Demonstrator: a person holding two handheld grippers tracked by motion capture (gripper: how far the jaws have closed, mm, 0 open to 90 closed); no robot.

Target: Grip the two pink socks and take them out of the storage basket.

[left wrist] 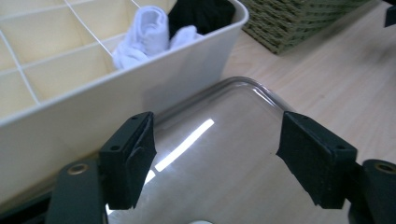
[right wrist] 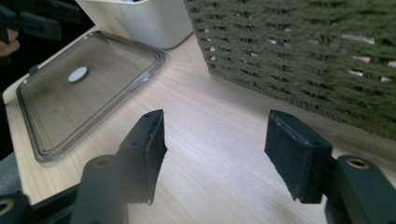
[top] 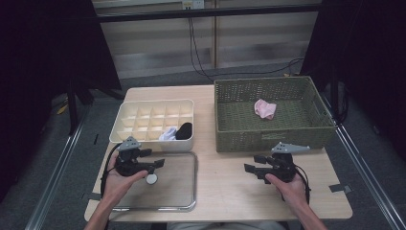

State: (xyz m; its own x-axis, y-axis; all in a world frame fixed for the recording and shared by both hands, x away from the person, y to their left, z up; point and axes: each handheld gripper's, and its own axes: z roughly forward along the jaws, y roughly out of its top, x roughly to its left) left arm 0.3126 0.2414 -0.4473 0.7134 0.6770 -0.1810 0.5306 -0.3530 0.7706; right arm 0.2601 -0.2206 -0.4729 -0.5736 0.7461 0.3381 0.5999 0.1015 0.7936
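**Sock sorting: both hand-held grippers empty over the counter, next pick not yet begun**

The step in hand appears to be fetching the pink sock (top: 265,109) from the green woven basket (top: 239,129) for the cream divider box (top: 143,108), where a white sock (top: 168,133) and a black sock (top: 184,130) already sit in front cells. Lift the right hand-held gripper (top: 253,163) clear of the basket wall, descend over the sock bundle, and close on its bulk, not a loose edge. That hand-held gripper stands part open, gripping nothing, above bare counter (top: 230,187) just before the basket. The left hand-held gripper (top: 159,163) stands wide and empty over the clear lid (top: 186,191), beside the box; keep it clear of the target cell.
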